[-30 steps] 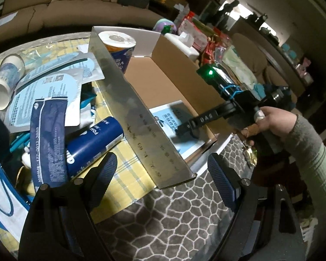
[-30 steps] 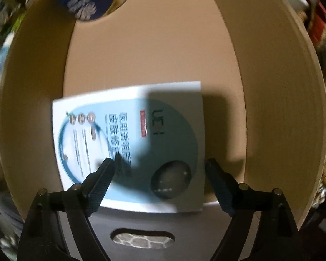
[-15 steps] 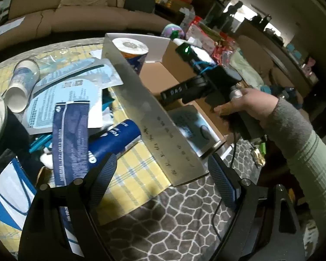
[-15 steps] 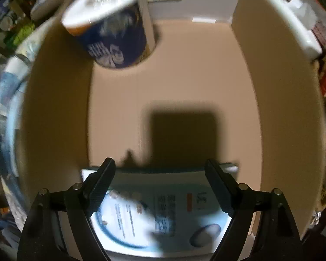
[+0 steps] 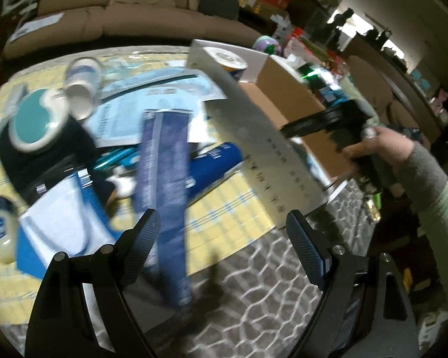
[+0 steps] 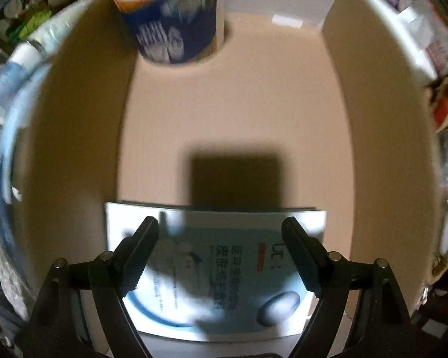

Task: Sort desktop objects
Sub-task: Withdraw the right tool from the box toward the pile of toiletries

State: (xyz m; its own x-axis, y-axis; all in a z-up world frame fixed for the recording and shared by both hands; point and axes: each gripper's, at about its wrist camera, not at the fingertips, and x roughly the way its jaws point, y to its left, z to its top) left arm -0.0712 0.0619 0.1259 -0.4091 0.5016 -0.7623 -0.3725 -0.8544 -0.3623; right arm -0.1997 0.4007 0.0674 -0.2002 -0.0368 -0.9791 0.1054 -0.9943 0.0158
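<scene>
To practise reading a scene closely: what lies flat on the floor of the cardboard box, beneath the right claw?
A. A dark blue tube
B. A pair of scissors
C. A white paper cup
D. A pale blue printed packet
D: the right wrist view shows a pale blue printed packet flat on the cardboard box floor, below the open right claw.

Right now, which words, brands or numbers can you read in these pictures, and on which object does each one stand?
"UE" or similar, beside a red tag: on the sachet lying in the cardboard box; uncertain.
Chinese print on the sachet: too blurred to read.
Marks on the box flap: too blurred to read.
Print on the paper roll, blue tube and dark blue packet: unreadable.
</scene>
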